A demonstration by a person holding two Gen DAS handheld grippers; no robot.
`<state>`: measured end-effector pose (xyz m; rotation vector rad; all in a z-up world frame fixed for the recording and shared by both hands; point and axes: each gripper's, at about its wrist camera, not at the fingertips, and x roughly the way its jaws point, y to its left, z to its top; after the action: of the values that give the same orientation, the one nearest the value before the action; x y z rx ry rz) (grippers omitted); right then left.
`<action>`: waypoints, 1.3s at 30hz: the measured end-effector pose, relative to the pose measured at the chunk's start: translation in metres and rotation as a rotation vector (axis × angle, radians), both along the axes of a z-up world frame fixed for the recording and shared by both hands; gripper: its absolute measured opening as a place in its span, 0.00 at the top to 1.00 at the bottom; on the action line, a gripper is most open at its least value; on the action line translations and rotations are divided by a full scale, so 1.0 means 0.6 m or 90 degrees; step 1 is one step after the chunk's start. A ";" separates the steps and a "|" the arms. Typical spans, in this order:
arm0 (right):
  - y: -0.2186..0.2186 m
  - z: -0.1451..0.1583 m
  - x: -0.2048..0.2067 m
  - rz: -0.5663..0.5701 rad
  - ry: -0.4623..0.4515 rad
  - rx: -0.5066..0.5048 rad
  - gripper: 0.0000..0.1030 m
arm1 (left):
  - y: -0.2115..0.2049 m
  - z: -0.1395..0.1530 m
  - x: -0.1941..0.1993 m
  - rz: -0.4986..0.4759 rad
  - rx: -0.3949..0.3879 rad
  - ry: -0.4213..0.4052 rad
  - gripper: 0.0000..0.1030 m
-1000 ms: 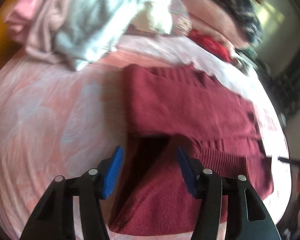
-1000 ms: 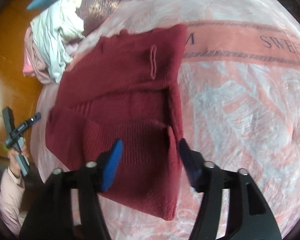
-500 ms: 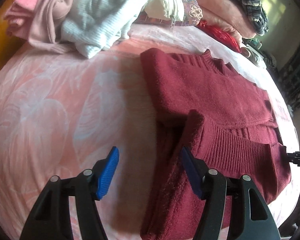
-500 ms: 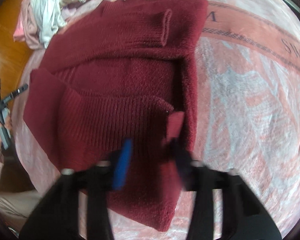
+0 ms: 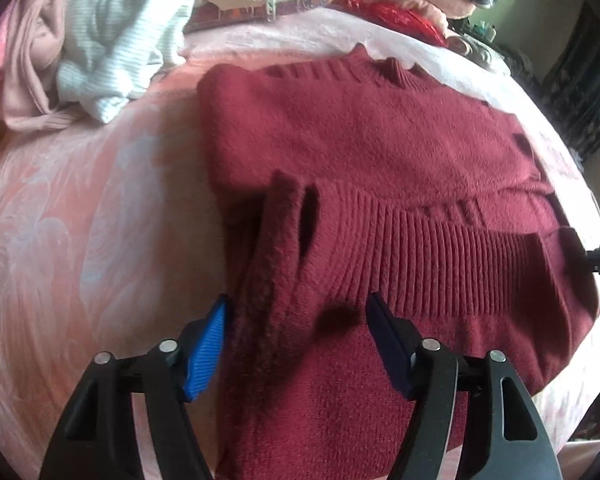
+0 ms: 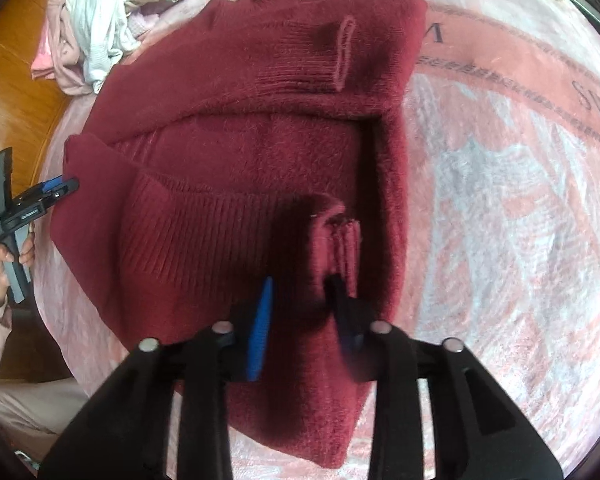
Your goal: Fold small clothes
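Note:
A dark red knit sweater (image 5: 380, 152) lies on the pink bedspread, sleeves folded across its body and its ribbed hem folded up. It also shows in the right wrist view (image 6: 240, 128). My left gripper (image 5: 296, 332) is open, its blue pads either side of the hem's left corner fold. My right gripper (image 6: 300, 300) has closed in on the hem's right corner fold (image 6: 332, 232), the knit between its pads. The left gripper also shows in the right wrist view (image 6: 28, 204), in a hand at the far left.
A heap of pale blue, white and pink clothes (image 5: 100, 28) lies at the far left of the bed. Red cloth and folded blankets (image 5: 400, 4) lie behind the sweater. A wooden floor (image 6: 16, 60) borders the bed (image 6: 520, 200). A seated person's leg (image 6: 20, 404) is at the bed's edge.
Both grippers moved in closer to the sweater's folded-up hem. My right gripper's jaws narrowed from wide open onto the right corner fold. My left gripper shifted right to straddle the left corner.

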<state>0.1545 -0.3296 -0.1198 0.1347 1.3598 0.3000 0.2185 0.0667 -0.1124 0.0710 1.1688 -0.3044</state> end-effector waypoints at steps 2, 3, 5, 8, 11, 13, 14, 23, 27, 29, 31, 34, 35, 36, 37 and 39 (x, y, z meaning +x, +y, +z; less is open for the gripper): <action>0.006 0.000 -0.002 0.012 -0.005 -0.009 0.74 | -0.005 -0.003 -0.004 -0.004 0.002 -0.002 0.50; 0.007 0.000 -0.003 0.014 -0.006 -0.016 0.92 | -0.005 -0.003 -0.004 -0.005 0.000 -0.002 0.57; 0.003 0.001 -0.005 0.012 -0.011 -0.006 0.93 | -0.007 -0.001 -0.006 -0.008 -0.009 -0.004 0.75; -0.011 0.011 -0.009 0.006 -0.022 0.015 0.93 | -0.006 0.007 -0.007 -0.005 -0.010 -0.021 0.89; -0.029 0.027 -0.014 -0.008 -0.041 0.038 0.93 | 0.004 0.016 -0.010 0.012 -0.034 -0.033 0.91; -0.043 0.037 -0.017 -0.021 -0.055 0.050 0.94 | 0.013 0.023 -0.012 0.021 -0.050 -0.046 0.93; -0.049 0.041 -0.018 -0.028 -0.059 0.055 0.94 | 0.019 0.029 -0.014 0.024 -0.062 -0.055 0.93; -0.047 -0.009 -0.012 -0.050 -0.005 0.043 0.90 | 0.030 -0.007 -0.008 0.046 -0.069 -0.018 0.93; -0.044 -0.007 -0.006 -0.053 -0.001 0.050 0.80 | 0.023 -0.009 -0.001 0.047 -0.053 -0.008 0.64; -0.037 -0.009 -0.003 -0.051 0.001 0.042 0.79 | 0.025 -0.008 0.005 0.058 -0.060 -0.009 0.53; -0.029 -0.010 -0.004 -0.041 -0.003 0.027 0.79 | 0.022 -0.009 0.007 0.061 -0.069 -0.002 0.55; -0.023 -0.003 -0.010 -0.026 -0.016 0.017 0.92 | 0.009 -0.006 0.002 0.036 -0.066 -0.008 0.86; -0.027 0.003 -0.014 -0.027 -0.021 0.029 0.92 | 0.002 -0.002 -0.003 0.024 -0.044 -0.023 0.91; -0.031 0.009 -0.018 -0.030 -0.029 0.040 0.93 | -0.001 0.003 -0.008 0.015 -0.036 -0.033 0.93; -0.035 0.014 -0.020 -0.029 -0.035 0.046 0.93 | 0.001 0.012 -0.015 0.013 -0.048 -0.045 0.94; -0.048 0.028 -0.028 -0.033 -0.051 0.062 0.93 | 0.011 0.029 -0.021 0.026 -0.084 -0.057 0.94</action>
<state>0.1375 -0.3581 -0.1031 0.2370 1.2610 0.3246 0.2057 0.0734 -0.0948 -0.0542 1.0584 -0.3384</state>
